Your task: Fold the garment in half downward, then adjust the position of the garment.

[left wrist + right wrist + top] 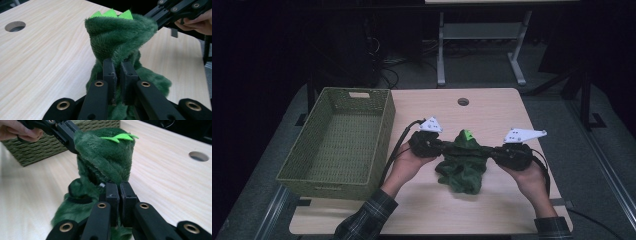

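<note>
Centre frame, left gripper (443,146) and right gripper (493,152) each pinch the soft, light plush (463,165); edge folds grip best.

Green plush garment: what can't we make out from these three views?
- Green plush garment: its overall shape; high view shows it bunched and dim.
- Its lower part in the left gripper view: the left gripper, clamped on it, covers it.
- Its right-side edge: pinched inside the right gripper.
- Wicker basket: near inner wall hidden by its own rim, high view.
</note>
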### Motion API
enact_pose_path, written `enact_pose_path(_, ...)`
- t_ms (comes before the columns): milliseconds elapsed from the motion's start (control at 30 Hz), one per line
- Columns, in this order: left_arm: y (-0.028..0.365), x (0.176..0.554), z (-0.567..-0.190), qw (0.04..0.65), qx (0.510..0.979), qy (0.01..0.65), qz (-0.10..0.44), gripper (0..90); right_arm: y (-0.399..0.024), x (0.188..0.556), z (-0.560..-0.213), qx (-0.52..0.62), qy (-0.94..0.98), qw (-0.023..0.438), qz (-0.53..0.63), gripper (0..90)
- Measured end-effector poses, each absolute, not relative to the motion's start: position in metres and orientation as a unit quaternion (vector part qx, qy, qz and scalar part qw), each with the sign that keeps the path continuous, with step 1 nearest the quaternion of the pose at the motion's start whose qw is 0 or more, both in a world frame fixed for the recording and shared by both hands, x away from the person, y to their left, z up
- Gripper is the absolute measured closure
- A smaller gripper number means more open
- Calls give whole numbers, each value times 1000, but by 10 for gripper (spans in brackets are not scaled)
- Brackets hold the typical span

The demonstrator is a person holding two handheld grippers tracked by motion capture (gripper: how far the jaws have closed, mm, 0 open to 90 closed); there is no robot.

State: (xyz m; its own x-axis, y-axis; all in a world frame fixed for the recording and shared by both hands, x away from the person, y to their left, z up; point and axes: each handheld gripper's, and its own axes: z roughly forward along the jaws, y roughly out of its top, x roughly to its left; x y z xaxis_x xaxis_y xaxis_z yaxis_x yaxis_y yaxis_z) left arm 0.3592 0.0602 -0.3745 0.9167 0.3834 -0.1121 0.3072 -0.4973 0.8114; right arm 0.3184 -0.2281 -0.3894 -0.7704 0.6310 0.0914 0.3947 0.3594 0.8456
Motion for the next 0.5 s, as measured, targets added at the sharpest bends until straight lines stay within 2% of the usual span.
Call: enact_pose_path(500, 64, 323, -396, 450, 875, 181, 16, 842, -225, 279, -411, 303, 827, 95, 465, 868)
